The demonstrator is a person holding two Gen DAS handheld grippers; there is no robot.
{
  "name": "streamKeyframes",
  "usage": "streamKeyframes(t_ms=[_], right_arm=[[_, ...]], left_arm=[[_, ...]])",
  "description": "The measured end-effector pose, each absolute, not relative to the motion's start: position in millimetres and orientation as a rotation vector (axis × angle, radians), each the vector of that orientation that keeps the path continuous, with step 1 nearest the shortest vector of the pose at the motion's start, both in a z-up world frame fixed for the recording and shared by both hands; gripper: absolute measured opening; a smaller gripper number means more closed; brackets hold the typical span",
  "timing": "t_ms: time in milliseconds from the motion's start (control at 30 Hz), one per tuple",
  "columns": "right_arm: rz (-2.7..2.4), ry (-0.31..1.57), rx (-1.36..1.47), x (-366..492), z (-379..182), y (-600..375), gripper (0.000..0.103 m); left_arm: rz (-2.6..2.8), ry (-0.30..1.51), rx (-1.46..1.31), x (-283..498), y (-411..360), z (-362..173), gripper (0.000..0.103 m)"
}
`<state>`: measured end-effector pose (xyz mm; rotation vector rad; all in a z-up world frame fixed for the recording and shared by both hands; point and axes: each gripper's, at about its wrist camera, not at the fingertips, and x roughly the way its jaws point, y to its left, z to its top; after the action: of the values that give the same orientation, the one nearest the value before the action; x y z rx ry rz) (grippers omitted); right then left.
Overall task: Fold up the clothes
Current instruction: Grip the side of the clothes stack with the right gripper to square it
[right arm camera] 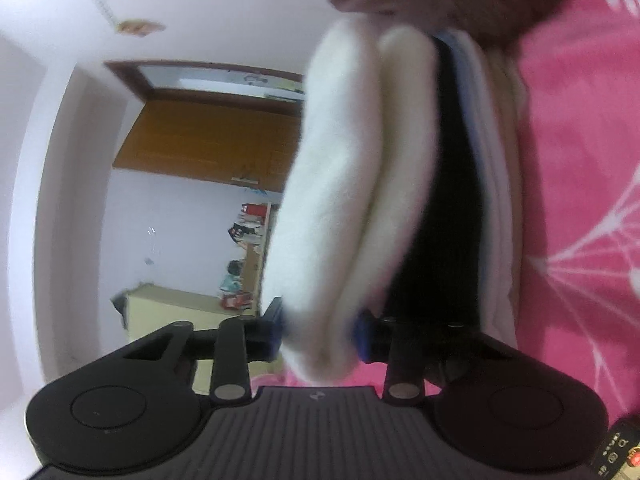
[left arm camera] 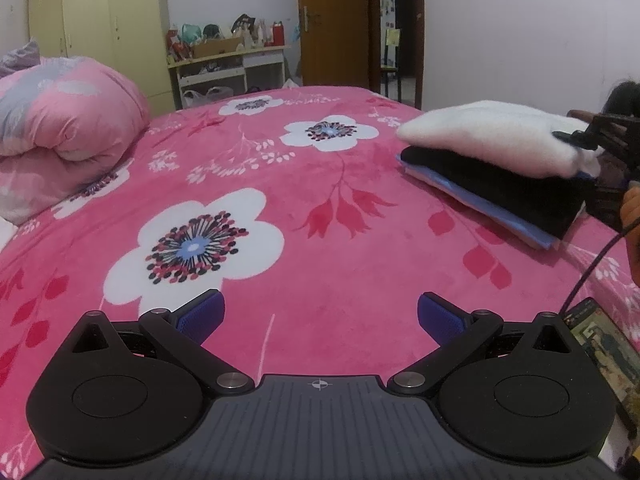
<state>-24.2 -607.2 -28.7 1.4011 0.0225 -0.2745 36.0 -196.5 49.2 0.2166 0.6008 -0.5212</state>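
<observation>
My left gripper (left arm camera: 320, 312) hovers over pink floral bedspread (left arm camera: 304, 200), jaws spread wide, nothing between them. My right gripper (right arm camera: 318, 334) clamped on near end of folded white garment (right arm camera: 336, 184). Garment tops stack of folded clothes (left arm camera: 492, 184) near bedspread's right edge, well right of left gripper. Rolled pink quilt (left arm camera: 68, 120) at left edge.

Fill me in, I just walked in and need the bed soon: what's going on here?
A person is folding clothes with a handheld gripper in each hand. The right gripper has its jaws closed on the folded white garment, the top of a stack with a black piece and a blue one beneath, at the edge of the pink floral bedspread. The left gripper is open and empty over the bed.
</observation>
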Motion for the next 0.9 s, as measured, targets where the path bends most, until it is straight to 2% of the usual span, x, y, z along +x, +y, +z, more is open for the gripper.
streamKeyframes(t_ms=[133,300,400,467,667,900], right_arm=[[-0.255,0.059,1.325,-18.0,-10.6,-589.5,0.032],[-0.245,0.096,1.282,-31.8,-28.1,-572.0,0.03],[-0.243,0.103,1.397,-46.2,-61.4,-586.7,0.028],[-0.222,0.089,1.423,-51.7,-61.5,-594.5,0.028],[-0.245,0.05,1.302,-50.8,-14.9,-608.5,0.028],[-0.247,0.127,1.338,-57.8,-52.8,-612.1,0.028]], left_arm=[[-0.519,0.602,0.215,36.7,-195.4,48.9,0.103],[-0.513,0.607,0.212,38.6,-192.4,47.9,0.103],[-0.512,0.608,0.211,38.7,-191.1,48.2,0.103],[-0.511,0.609,0.211,38.7,-190.2,48.5,0.103],[-0.513,0.61,0.207,37.5,-188.2,49.5,0.103],[-0.513,0.595,0.225,32.7,-186.0,53.4,0.103]])
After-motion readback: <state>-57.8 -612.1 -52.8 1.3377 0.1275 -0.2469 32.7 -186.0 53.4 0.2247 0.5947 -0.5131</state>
